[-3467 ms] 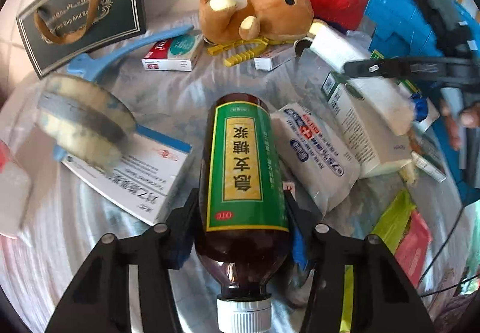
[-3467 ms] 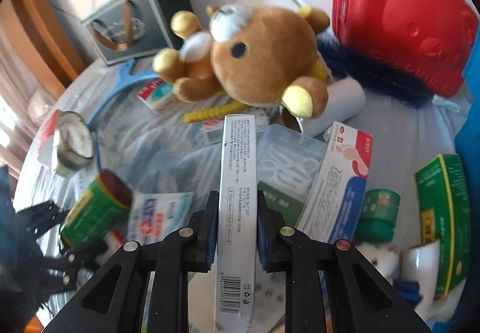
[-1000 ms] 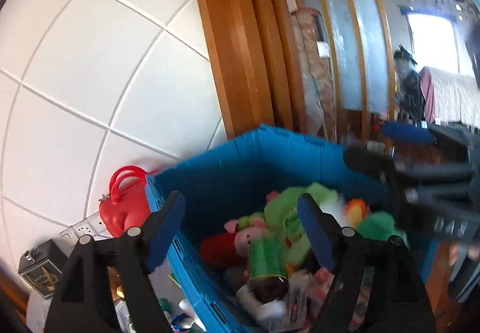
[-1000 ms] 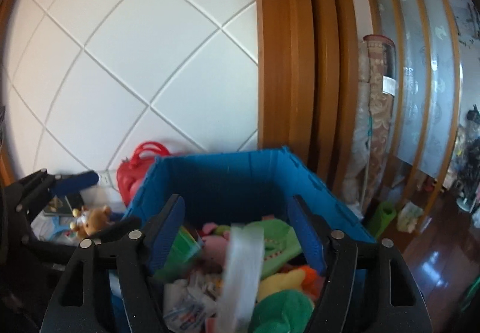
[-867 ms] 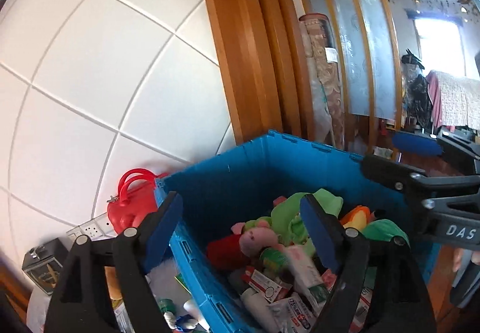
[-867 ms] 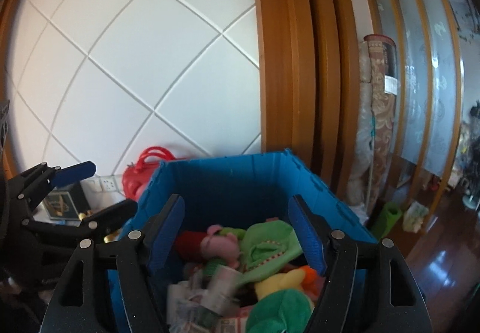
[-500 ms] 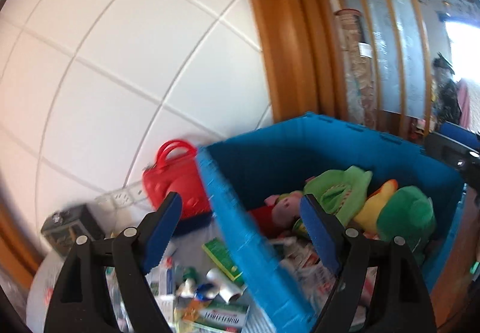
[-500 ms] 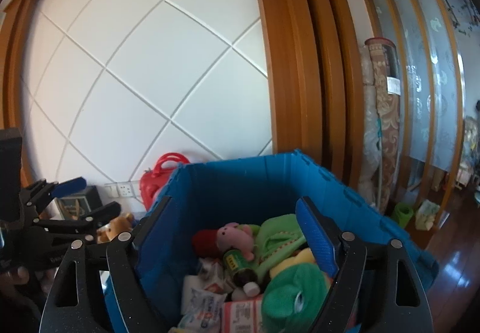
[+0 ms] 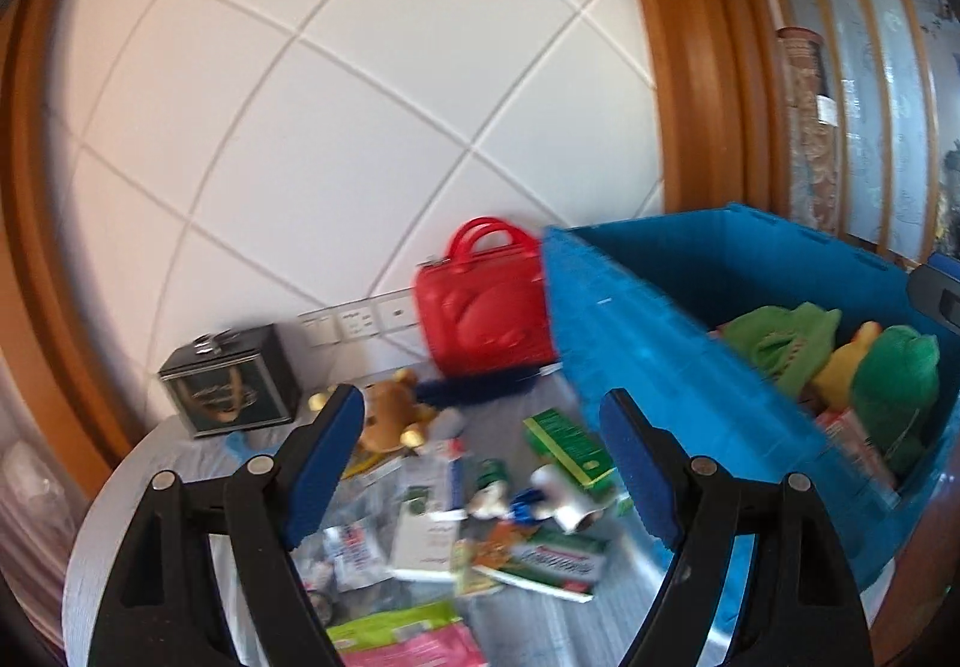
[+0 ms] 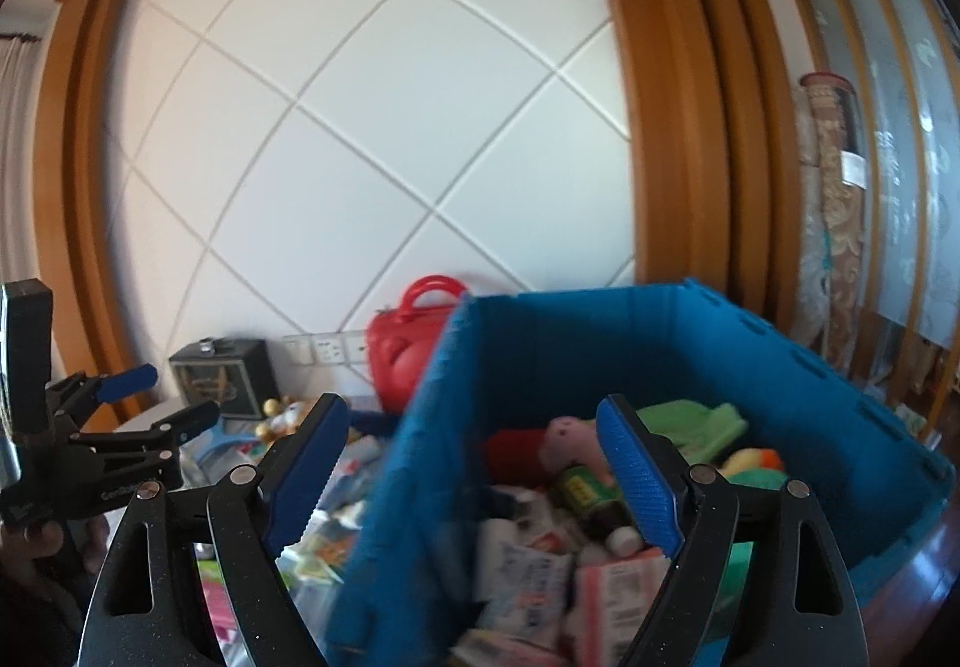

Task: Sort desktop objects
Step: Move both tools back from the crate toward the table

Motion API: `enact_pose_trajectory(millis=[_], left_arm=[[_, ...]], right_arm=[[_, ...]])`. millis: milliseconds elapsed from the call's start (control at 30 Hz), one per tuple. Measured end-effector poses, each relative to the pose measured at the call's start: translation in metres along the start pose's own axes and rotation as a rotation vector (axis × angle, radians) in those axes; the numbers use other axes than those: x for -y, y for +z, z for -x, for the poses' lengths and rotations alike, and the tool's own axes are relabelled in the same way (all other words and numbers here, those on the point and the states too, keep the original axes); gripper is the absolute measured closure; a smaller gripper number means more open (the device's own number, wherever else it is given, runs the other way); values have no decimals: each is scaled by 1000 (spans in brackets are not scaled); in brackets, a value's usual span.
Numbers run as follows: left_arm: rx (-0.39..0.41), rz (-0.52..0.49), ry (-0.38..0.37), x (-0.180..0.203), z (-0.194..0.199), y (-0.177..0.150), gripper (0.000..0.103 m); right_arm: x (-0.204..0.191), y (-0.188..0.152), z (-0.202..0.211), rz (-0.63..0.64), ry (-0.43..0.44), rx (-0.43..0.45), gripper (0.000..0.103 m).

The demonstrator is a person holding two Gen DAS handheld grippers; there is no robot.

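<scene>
While the left wrist view looked straight into the blue crate (image 9: 678, 331) a second ago, it now swings back over the table (image 9: 618, 613), where boxes such as the green box (image 9: 567, 448) remain unsorted; the left gripper (image 9: 480, 457) gapes wide and empty. From the right wrist view, the right gripper (image 10: 474, 463) also stands wide and empty, the brown bottle (image 10: 591, 505) it watched fall lying inside the crate.
</scene>
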State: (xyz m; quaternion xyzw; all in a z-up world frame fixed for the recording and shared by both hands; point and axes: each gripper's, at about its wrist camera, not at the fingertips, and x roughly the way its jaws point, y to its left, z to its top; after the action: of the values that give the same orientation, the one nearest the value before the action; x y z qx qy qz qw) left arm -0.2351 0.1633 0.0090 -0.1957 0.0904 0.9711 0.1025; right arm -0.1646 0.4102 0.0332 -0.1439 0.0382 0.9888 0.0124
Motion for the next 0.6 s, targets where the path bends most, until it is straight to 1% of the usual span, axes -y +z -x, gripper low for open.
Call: enact_pose_trajectory(millis=[100, 233, 333, 433, 500, 600], left_arm=[[-11, 7, 30, -35, 2, -8, 22], [-26, 35, 78, -93, 5, -24, 22], [-47, 49, 98, -135, 3, -36, 22], [-60, 29, 130, -169, 2, -52, 22], [-73, 14, 152, -185, 0, -64, 22], [-121, 5, 170, -211, -9, -88, 22]], right_arm=[[-32, -2, -7, 16, 18, -12, 18], [-76, -7, -19, 18, 43, -36, 17], [-104, -12, -30, 7, 54, -61, 17], [-132, -22, -41, 4, 60, -82, 17], [-143, -29, -49, 3, 64, -93, 17], [-159, -45, -69, 20, 72, -151, 17]])
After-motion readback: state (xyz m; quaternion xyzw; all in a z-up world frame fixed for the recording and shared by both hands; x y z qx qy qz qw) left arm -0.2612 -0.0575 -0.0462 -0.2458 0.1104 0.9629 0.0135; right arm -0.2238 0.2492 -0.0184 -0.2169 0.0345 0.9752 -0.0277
